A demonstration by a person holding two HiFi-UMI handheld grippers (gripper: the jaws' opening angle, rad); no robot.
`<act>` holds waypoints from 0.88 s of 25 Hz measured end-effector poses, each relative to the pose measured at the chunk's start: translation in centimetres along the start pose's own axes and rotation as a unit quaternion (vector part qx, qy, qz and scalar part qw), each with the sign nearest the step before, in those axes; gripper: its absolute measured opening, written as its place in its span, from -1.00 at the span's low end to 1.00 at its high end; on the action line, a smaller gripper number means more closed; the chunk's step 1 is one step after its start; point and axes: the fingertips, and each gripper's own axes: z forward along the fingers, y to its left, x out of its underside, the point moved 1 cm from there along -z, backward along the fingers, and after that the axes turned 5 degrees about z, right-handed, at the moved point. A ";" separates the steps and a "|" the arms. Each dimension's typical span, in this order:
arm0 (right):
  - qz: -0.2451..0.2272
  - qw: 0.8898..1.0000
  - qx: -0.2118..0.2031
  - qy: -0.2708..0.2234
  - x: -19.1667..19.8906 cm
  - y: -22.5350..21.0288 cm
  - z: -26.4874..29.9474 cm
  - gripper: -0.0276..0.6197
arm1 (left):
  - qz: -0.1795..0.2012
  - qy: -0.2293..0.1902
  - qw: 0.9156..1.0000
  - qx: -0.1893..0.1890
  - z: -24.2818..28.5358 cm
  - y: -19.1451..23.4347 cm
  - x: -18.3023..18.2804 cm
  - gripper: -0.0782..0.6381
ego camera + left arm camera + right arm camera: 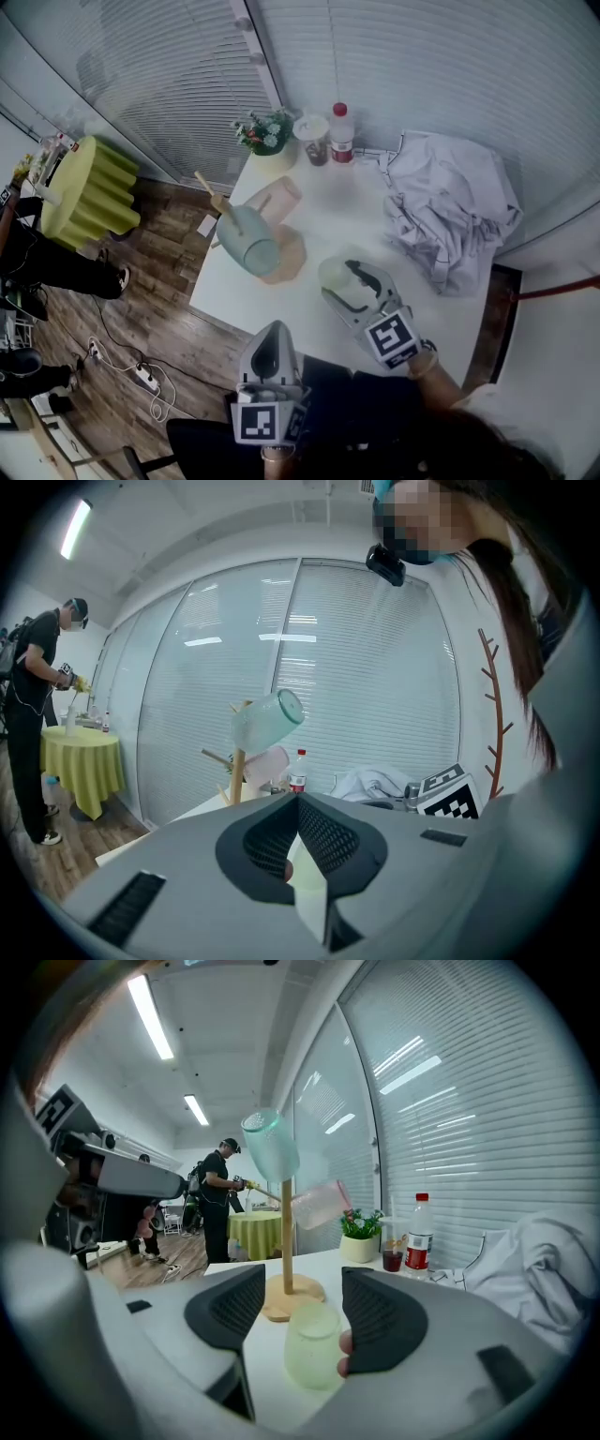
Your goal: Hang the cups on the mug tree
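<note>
Pale green, translucent cup (312, 1346), standing on table (349, 208) between wide-spread fingers of right gripper (302, 1290): close against the right pad, clear of the left. Just beyond, tree (286, 1234) with teal cup (272, 1147) on top and pink cup (322, 1204) on a peg. Only in right gripper view, that gap at the left pad. Only in left gripper view, left gripper (298, 803) pinched shut on nothing.

We see a plant (266, 134), a drink (313, 142) and a bottle (341, 133) along the table's (347, 220) far edge. A crumpled cloth (450, 211) covers its right side.
</note>
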 end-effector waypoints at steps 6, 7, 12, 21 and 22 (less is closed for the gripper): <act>-0.007 1.000 0.001 0.015 1.2 -0.5 1.4 -0.06 | -0.005 0.011 1.000 -0.001 0.8 0.6 0.5 -0.77; -0.008 1.000 0.001 0.014 1.3 -0.6 1.6 -0.06 | -0.006 0.014 1.000 0.000 1.0 0.7 0.7 -0.77; 0.001 0.999 0.006 0.039 2.5 -1.1 2.2 -0.02 | -0.008 0.030 0.999 0.006 1.7 0.9 1.4 -0.77; 0.012 0.998 0.004 0.055 4.1 -1.5 2.9 0.00 | -0.014 0.045 0.999 0.017 3.0 0.6 2.3 -0.77; 0.014 0.998 0.003 0.056 4.2 -1.5 3.0 0.00 | -0.015 0.048 0.999 0.019 3.1 0.6 2.4 -0.77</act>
